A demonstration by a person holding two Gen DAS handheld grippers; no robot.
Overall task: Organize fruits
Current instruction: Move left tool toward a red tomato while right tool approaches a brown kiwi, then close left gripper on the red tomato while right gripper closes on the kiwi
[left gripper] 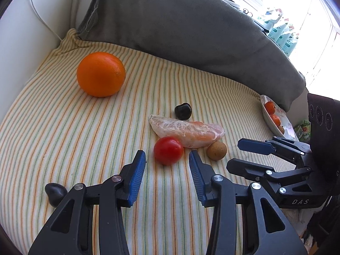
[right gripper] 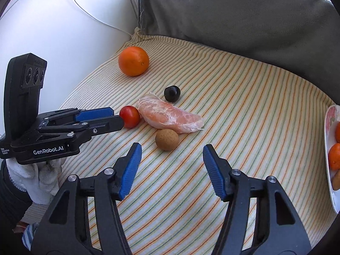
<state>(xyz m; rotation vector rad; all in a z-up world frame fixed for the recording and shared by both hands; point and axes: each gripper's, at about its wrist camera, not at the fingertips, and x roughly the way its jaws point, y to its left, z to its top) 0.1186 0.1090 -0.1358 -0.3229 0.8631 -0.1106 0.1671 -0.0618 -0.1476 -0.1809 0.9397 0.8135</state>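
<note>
At the bottom of the left wrist view, the left gripper (left gripper: 167,159) is seen with its jaws released and nothing held between them. A red cherry tomato (left gripper: 168,150) lies just ahead of the gap, slightly toward the right-hand jaw, on a striped cloth (left gripper: 63,138). In the right wrist view, the right gripper (right gripper: 171,155) is likewise spread wide and empty, and a round brown fruit (right gripper: 167,139) sits just beyond its jaws, a little left of centre. The tomato is judged nearer to the left gripper, the brown fruit to the right one.

Behind both small fruits, a peeled citrus segment (left gripper: 187,132) is laid with its long axis running across the frame, left to right, touching or nearly touching the tomato. A dark fruit (left gripper: 183,111) is placed just behind the segment. Farther off, in the upper left, a whole orange (left gripper: 101,74) rests well apart. At the right edge, a plate (left gripper: 274,125) already holding small orange fruits is seen. A grey cushion (left gripper: 191,27) fills the background.
</note>
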